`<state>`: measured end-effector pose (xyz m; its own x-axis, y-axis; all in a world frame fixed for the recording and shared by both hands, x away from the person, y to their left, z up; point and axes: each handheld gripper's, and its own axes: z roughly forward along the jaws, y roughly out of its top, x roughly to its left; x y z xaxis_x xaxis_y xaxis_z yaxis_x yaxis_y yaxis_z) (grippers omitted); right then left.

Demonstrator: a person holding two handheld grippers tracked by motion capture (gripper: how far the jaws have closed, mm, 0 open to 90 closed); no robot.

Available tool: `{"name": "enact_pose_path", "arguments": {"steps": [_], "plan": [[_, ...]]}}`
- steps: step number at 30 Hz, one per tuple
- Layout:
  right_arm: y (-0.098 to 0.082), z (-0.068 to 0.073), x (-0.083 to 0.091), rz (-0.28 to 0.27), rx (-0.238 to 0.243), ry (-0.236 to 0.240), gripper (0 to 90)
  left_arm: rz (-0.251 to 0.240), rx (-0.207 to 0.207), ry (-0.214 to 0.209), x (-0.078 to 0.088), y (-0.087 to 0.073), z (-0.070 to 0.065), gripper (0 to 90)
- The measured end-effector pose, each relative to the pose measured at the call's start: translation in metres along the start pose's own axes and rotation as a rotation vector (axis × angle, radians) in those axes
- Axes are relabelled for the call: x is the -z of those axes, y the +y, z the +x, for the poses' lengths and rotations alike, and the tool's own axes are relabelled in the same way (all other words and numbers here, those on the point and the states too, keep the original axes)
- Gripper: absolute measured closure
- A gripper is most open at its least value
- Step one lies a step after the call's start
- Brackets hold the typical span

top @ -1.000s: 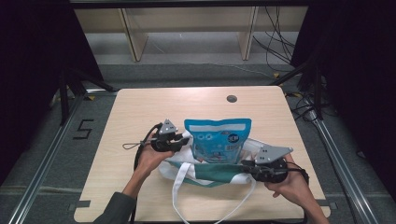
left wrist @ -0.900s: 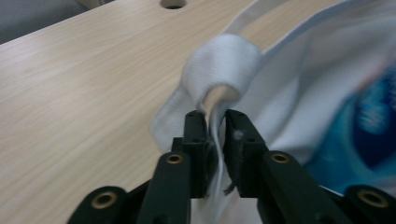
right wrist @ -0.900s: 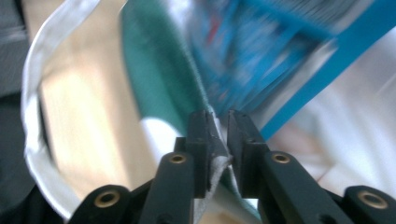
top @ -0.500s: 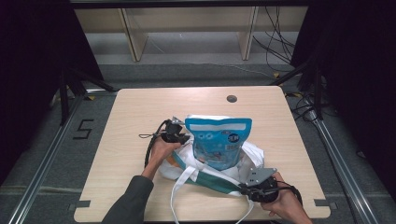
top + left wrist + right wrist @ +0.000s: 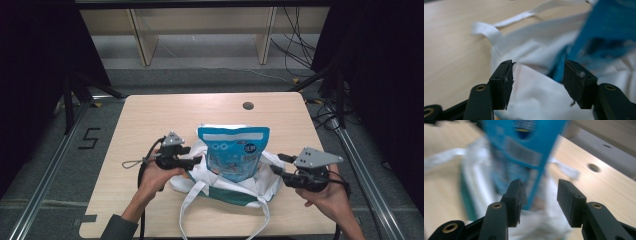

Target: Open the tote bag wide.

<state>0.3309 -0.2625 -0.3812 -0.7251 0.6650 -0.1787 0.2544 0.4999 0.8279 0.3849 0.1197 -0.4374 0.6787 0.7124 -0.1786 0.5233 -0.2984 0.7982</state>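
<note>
Wooden surface (image 5: 150, 120): both grippers (image 5: 195, 161) (image 5: 278, 163) just opened, fingers wide, bag (image 5: 225, 187) released; pouch (image 5: 233, 152) stands inside.

Both grippers are black, each topped by a grey three-cornered plate; brass-ringed screw holes dot the square-padded jaws. A dark sleeve (image 5: 119, 229) shows at seven o'clock.
</note>
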Motion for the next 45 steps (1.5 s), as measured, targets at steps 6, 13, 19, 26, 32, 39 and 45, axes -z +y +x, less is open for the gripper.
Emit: {"name": "enact_pose_path", "arguments": {"steps": [6, 13, 19, 26, 32, 39, 45], "plan": [[-0.004, -0.023, -0.031, 0.058, -0.054, 0.04, 61.6, 0.038, 0.032, -0.015, -0.004, -0.022, -0.015, 37.0], [-0.002, -0.025, -0.051, 0.088, -0.072, 0.048, 66.8, 0.066, 0.059, -0.003, -0.02, -0.025, -0.019, 32.7], [-0.001, -0.026, -0.062, 0.118, -0.034, 0.021, 81.8, 0.106, -0.019, 0.067, -0.045, -0.04, -0.028, 33.1], [-0.009, -0.053, -0.076, 0.12, -0.046, -0.081, 87.9, 0.086, -0.088, 0.026, -0.04, -0.05, -0.025, 64.6], [-0.042, -0.077, -0.114, 0.178, -0.128, -0.11, 88.1, 0.079, -0.056, 0.017, -0.041, -0.054, -0.024, 66.6], [-0.075, -0.083, -0.138, 0.214, -0.216, -0.074, 88.5, 0.076, -0.053, 0.014, -0.042, -0.055, -0.023, 66.7], [-0.071, -0.082, -0.136, 0.223, -0.205, -0.111, 76.7, 0.068, -0.063, 0.01, -0.037, -0.052, -0.024, 65.7]]}}
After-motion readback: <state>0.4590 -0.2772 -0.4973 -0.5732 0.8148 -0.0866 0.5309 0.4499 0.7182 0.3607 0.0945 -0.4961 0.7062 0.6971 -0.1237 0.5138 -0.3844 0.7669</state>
